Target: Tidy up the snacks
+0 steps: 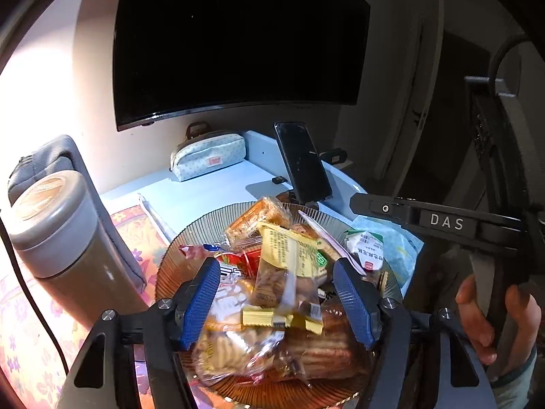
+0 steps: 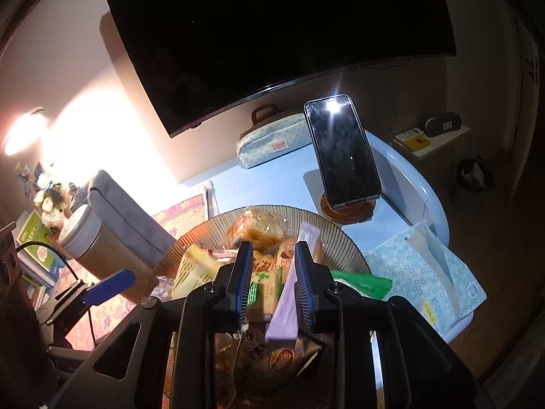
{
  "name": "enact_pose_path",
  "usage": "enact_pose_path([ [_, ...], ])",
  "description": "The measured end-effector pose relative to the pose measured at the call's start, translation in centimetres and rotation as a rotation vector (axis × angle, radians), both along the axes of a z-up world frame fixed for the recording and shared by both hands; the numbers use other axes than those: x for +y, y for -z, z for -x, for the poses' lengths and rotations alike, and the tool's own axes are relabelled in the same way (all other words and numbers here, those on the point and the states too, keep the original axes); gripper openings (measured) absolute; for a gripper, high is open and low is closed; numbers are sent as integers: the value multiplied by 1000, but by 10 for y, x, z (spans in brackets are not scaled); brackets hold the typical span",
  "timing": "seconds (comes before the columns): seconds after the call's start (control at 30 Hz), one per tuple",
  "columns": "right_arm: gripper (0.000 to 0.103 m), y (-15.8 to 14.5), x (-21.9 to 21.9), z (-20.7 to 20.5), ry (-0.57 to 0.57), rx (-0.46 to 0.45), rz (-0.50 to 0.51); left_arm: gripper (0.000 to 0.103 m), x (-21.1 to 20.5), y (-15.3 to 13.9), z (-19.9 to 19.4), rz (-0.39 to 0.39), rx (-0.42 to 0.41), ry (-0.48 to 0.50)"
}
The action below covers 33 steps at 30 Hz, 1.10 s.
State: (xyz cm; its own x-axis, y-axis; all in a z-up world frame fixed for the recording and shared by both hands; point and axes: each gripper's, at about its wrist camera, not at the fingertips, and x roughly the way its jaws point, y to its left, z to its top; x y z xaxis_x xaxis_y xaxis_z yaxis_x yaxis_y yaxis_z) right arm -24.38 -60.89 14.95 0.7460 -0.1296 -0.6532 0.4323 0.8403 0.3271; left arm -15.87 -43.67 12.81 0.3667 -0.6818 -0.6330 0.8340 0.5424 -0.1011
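A ribbed amber glass plate holds a pile of wrapped snacks. My left gripper hovers low over the near side of the pile, open, with a yellow-wrapped biscuit pack lying between its blue pads and touching neither. My right gripper stands over the plate with a narrow gap; a lilac packet leans on its right pad only. A green sachet lies at the plate's right rim. The right gripper's black finger and the hand holding it show in the left wrist view.
A grey flask stands left of the plate, against a grey pouch. A phone leans on a stand behind the plate. A dotted pencil case lies under the monitor. A tissue pack lies at the right.
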Motion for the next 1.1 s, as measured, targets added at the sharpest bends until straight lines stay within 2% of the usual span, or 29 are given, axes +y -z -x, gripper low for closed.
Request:
enact_pose_path([
  [0.2,25,-1,9,7,-3,-2,-19,67,27,-9,-1,30,-2,-20],
  [0.47,27,-13,70,5,-120,-16,12,67,97,-22,2,57,-28,-92],
  [0.67,31,-13,136,-15,-267,-8,17,67,174,-19,-18,30,-31,-248],
  [0.73,46,-10,160,-22,-310,-8,19,67,203,-16,-26,20,-29,-312],
  [0.8,53,-7,183,-31,-353,-4,29,67,236,-13,-35,15,-21,-380],
  [1.0,54,-2,257,-65,-515,21,44,67,320,-6,-56,6,-27,-566],
  [1.1,54,4,299,-84,-594,38,75,67,347,-3,-60,3,-50,-629],
])
